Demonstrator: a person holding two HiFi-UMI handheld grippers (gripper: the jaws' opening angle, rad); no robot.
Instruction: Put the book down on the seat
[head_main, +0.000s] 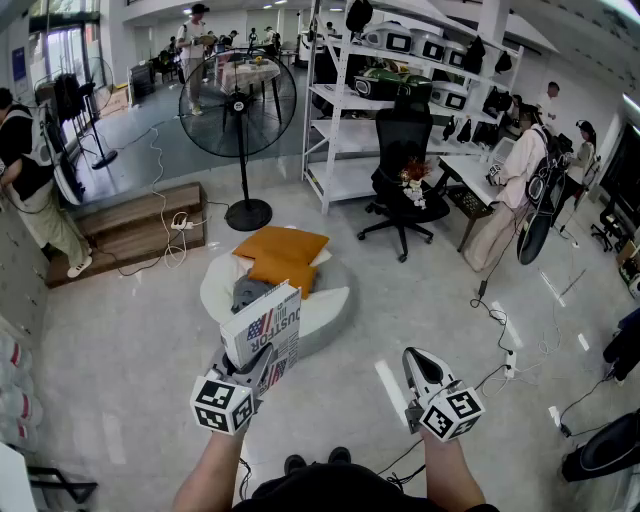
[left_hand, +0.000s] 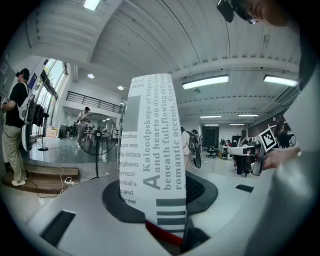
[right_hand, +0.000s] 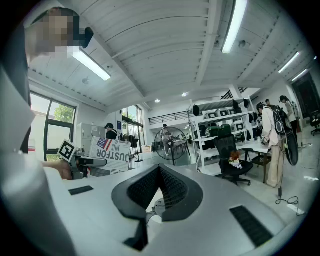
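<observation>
My left gripper (head_main: 252, 368) is shut on a white book (head_main: 264, 328) with a flag and bold print on its cover, holding it upright by the lower edge. In the left gripper view the book (left_hand: 150, 160) stands tall between the jaws of that gripper (left_hand: 161, 220). Just beyond it on the floor is the seat, a low round white pouf (head_main: 335, 300) with orange cushions (head_main: 283, 248) on top. My right gripper (head_main: 420, 360) hangs to the right, shut and empty; its view shows the tips of the gripper (right_hand: 160, 172) meeting, and the book (right_hand: 111, 152) off to the left.
A standing fan (head_main: 238, 105) rises behind the seat. A black office chair (head_main: 404, 165) and white shelving (head_main: 375, 90) are at the back right, a wooden step (head_main: 135, 225) at the left. Cables (head_main: 500, 330) trail over the floor. People stand at both sides.
</observation>
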